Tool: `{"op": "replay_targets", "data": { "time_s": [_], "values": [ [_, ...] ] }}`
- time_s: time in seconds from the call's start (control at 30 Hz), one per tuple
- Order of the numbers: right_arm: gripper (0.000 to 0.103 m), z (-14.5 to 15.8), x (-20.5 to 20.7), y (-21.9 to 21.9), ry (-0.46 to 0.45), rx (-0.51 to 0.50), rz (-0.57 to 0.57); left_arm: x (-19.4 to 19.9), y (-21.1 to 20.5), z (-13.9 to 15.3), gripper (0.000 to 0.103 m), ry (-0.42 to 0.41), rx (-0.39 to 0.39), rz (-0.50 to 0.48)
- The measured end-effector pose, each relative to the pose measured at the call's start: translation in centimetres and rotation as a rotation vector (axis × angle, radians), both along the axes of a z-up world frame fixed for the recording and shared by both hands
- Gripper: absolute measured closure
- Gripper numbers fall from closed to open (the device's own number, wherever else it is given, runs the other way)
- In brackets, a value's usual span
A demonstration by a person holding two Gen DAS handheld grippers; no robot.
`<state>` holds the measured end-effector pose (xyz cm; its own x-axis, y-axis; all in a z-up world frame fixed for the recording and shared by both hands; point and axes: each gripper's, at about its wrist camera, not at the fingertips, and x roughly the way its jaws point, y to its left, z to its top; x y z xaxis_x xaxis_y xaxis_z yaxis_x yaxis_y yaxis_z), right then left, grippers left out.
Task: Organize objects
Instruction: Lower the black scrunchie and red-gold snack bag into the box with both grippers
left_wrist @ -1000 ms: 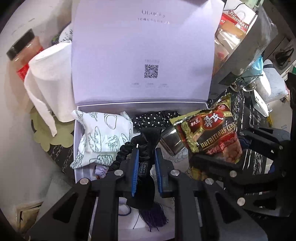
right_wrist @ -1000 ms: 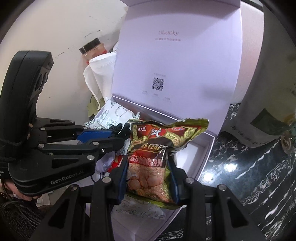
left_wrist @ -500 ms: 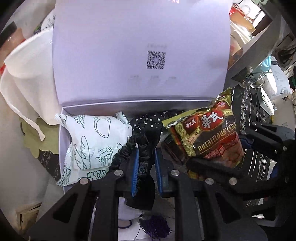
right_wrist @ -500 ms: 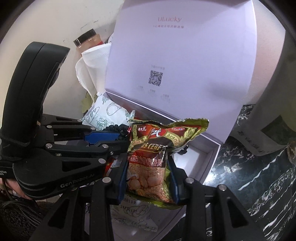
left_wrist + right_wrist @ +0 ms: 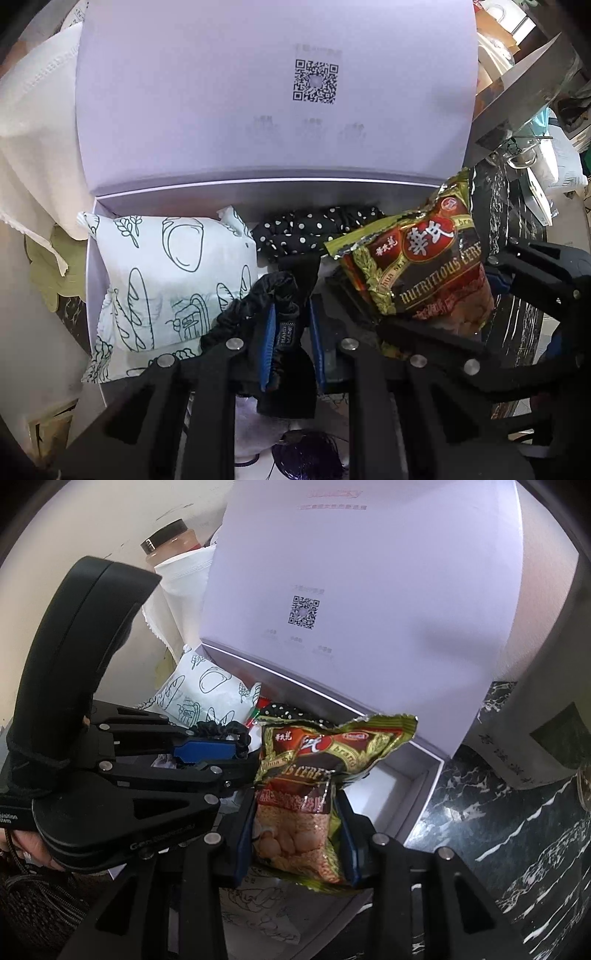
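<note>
Both loads hang over the open white box (image 5: pixel 96 295): left gripper (image 5: pixel 290 325) clamped on a black scrunchie (image 5: pixel 258 299), right gripper (image 5: pixel 295 830) pinching the cereal packet (image 5: pixel 314 782) upright, apparently to drop in at the box's right end.

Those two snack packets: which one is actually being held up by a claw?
The dark red and gold cereal packet, pinched in the right gripper above the open box. The white packet with bread drawings lies loose inside the box.

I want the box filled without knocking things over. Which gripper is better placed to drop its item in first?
Left. The left gripper, clamping the black scrunchie, hangs inside the open box; the right gripper holds the cereal packet by the box's edge.
</note>
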<state>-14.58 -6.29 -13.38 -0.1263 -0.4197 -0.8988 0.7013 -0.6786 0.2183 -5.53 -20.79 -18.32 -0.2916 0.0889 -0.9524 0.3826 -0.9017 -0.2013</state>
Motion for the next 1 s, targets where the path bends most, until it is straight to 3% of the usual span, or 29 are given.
{"op": "replay_targets", "data": {
  "time_s": [0.17, 0.37, 0.83, 1.0],
  "values": [
    [0.061, 0.0, 0.0, 0.1, -0.014, 0.011, -0.006, -0.6, 0.5, 0.0, 0.086, -0.005, 0.009, 0.007],
    [0.042, 0.5, 0.1, 0.6, -0.016, -0.003, -0.027, -0.7, 1.1, 0.7, 0.085, 0.007, 0.004, 0.025],
    [0.042, 2.2, 1.9, 1.1, -0.025, -0.066, -0.034, -1.4, 3.5, 3.6, 0.078, 0.023, -0.029, 0.026],
    [0.042, 2.4, 3.6, 1.8, -0.028, -0.09, -0.011, -1.4, 4.1, 4.9, 0.071, 0.032, -0.054, 0.045]
  ]
}}
